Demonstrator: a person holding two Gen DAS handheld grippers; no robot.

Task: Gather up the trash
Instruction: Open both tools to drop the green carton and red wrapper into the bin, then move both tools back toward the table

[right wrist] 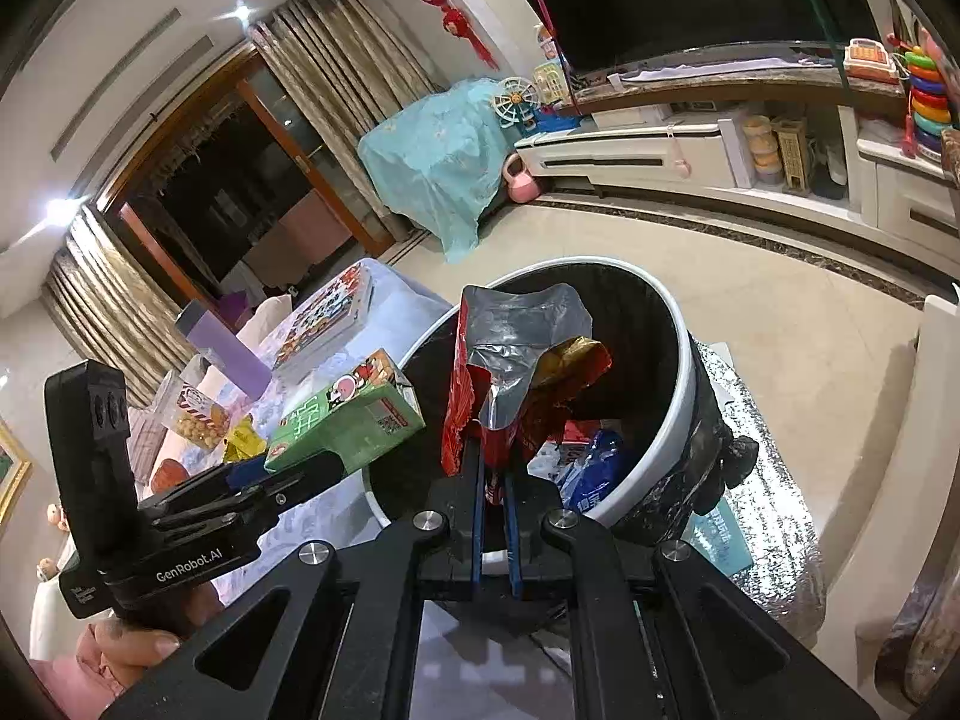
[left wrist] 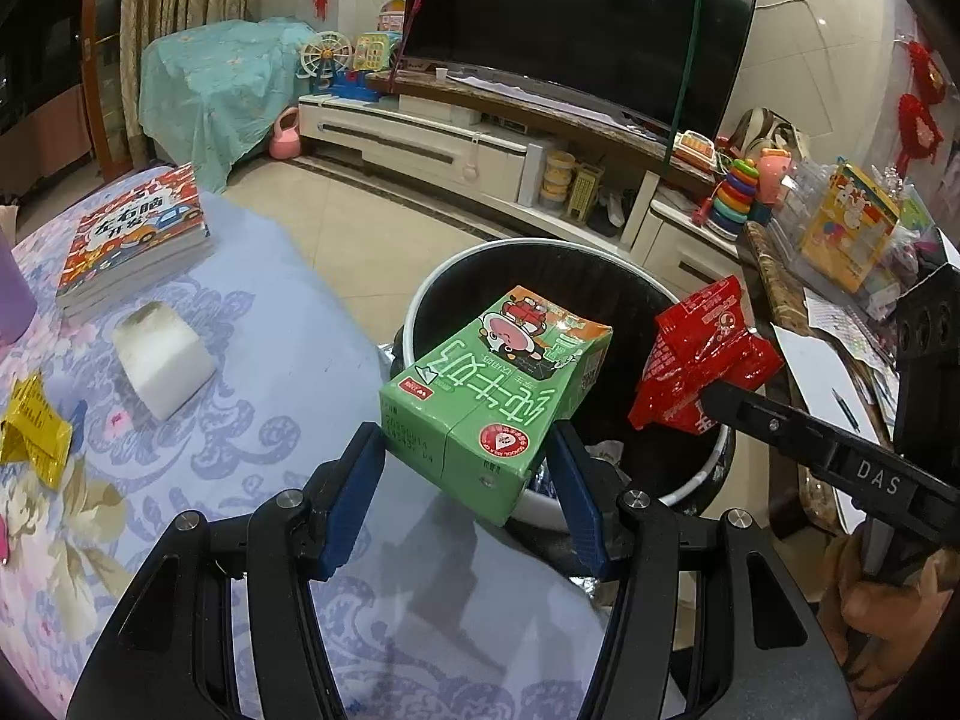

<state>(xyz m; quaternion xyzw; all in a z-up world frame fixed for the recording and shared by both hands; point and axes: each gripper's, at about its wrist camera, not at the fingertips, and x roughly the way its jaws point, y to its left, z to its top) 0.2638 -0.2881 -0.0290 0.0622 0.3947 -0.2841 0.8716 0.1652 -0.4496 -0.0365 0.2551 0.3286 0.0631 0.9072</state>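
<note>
**Both claws loaded over the bin**

I have the bin (left wrist: 690, 483) below and ahead of both claws, its dark mouth open beside the table (left wrist: 252, 324), so a drop should land inside. My left claw (left wrist: 465, 474) is about half spread, pads pressed on the green milk carton (left wrist: 498, 384), which juts out over the rim. My right claw (right wrist: 493, 474) is squeezed nearly closed on the thin red wrapper (right wrist: 480, 384), held upright above the trash already inside. A yellow wrapper (left wrist: 30, 426) waits on the table.
</note>
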